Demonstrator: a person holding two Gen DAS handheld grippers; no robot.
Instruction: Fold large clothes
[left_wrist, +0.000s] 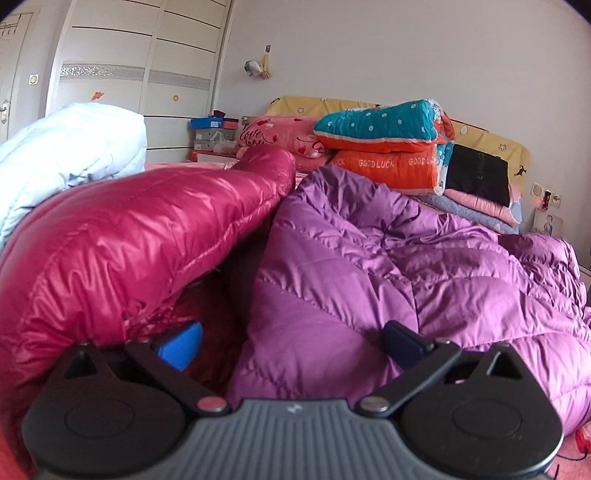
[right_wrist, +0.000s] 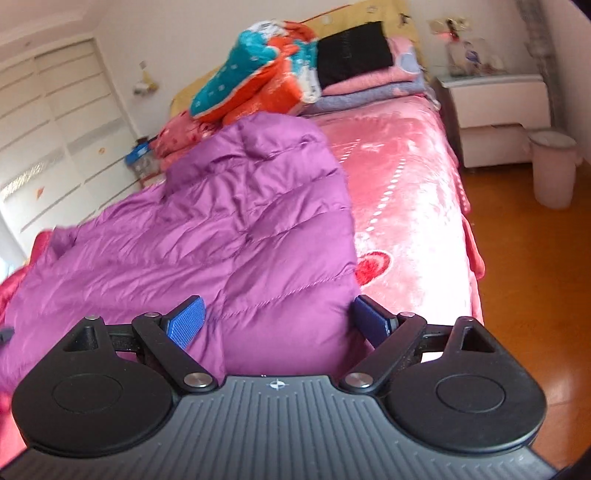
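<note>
Both grippers gape wide: left gripper (left_wrist: 291, 341) straddles the purple coat (left_wrist: 388, 266) beside the red coat (left_wrist: 129, 240), right gripper (right_wrist: 277, 319) around its hem

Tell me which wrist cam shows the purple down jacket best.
Right wrist. The purple down jacket lies spread across the pink bedspread, its right edge and far end visible. The left wrist view shows only a bunched-up section, partly hidden behind the magenta jacket.
</note>
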